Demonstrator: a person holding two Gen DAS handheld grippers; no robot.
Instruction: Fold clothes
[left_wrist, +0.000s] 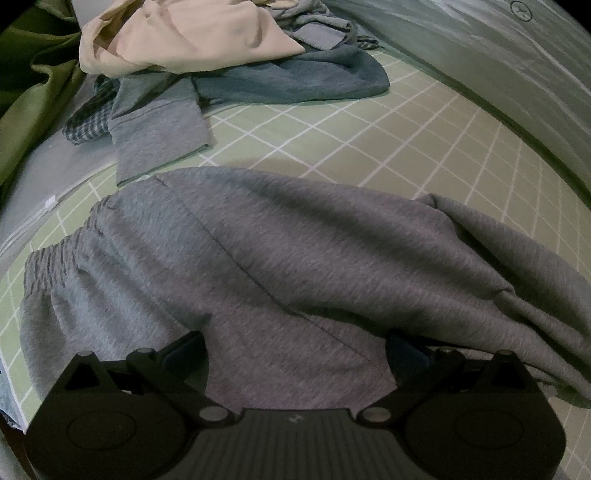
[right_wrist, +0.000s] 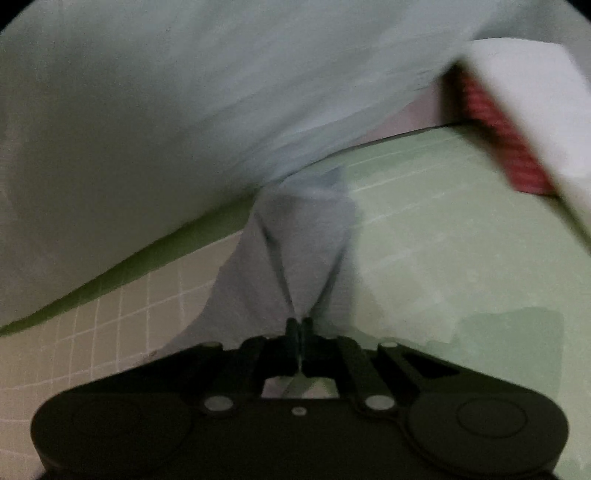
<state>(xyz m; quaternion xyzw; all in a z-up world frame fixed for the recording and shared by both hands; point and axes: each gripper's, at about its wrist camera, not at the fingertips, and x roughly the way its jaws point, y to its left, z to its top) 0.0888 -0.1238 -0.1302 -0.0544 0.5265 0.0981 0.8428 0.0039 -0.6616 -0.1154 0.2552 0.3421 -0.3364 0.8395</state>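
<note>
Two tools work the grey sweatpants (left_wrist: 258, 258), spread on the green grid mat (left_wrist: 424, 122): left tool (left_wrist: 295, 350) gapes wide over the cloth, holding nothing; right tool (right_wrist: 298, 325) pinches a taut fold. Keep tension even while carrying it over.

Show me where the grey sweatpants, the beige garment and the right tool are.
grey sweatpants (left_wrist: 280, 258): left wrist view, middle of fabric.
beige garment (left_wrist: 192, 33): left wrist view, top of pile.
right tool (right_wrist: 299, 323): right wrist view, between closed fingertips.
</note>
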